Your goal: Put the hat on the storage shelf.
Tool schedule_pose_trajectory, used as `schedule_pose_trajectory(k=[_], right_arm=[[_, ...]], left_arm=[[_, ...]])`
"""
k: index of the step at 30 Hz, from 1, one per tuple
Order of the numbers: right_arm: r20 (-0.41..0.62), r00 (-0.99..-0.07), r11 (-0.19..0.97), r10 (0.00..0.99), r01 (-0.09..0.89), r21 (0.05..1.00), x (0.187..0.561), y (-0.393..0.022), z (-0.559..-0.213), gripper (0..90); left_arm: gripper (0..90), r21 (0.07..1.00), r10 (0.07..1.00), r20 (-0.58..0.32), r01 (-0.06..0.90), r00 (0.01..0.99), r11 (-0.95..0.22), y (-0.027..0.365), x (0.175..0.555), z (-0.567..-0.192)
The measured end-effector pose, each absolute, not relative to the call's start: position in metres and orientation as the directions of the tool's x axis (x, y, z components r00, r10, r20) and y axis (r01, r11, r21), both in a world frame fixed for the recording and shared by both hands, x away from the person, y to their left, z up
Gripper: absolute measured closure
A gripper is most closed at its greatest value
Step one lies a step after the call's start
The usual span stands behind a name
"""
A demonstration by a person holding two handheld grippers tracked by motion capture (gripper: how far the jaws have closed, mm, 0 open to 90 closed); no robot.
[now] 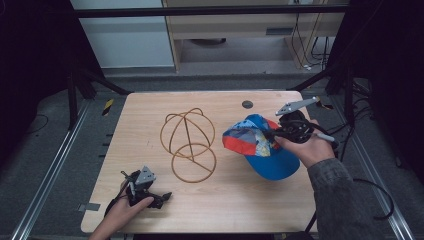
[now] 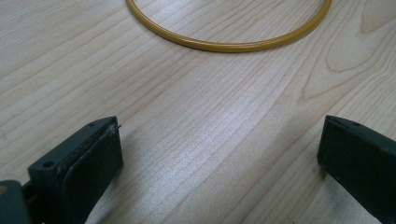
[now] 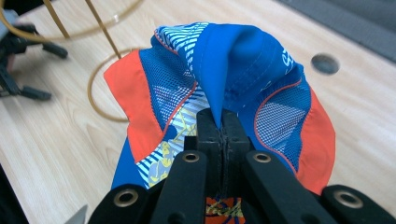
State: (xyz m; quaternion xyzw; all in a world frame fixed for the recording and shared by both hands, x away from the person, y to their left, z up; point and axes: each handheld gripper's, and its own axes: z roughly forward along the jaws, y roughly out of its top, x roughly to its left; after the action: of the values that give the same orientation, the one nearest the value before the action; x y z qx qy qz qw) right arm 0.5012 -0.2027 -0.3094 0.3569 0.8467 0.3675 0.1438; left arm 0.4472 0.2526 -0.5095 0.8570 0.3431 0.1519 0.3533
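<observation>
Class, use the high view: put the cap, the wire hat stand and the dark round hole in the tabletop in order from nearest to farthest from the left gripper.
1. Wire hat stand: mid-table, its lower ring just up and right of the left gripper.
2. Cap: on the right side, pinched in the right gripper.
3. Dark round hole: near the table's far edge, right of centre.

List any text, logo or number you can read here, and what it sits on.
No text here reads clearly.
cap: small white marks near the crown at, too blurred to read.
cap, printed panel by the right tool: yellow squiggles at, pattern or lettering, cannot tell.
wire hat stand: no marking.
table: no label; black-and-yellow striped tape beside it, no words.
</observation>
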Motion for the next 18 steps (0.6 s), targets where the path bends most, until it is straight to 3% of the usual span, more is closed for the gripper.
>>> schedule_pose_trajectory(k=[18], right_arm=[[-0.056,-0.699,0.411,0.713,0.352,0.841,0.5,-0.184,-0.233,89.3]], left_arm=[[0.0,0.711,0.696,0.018,0.48,0.718,-0.514,0.252,0.447,-0.51]])
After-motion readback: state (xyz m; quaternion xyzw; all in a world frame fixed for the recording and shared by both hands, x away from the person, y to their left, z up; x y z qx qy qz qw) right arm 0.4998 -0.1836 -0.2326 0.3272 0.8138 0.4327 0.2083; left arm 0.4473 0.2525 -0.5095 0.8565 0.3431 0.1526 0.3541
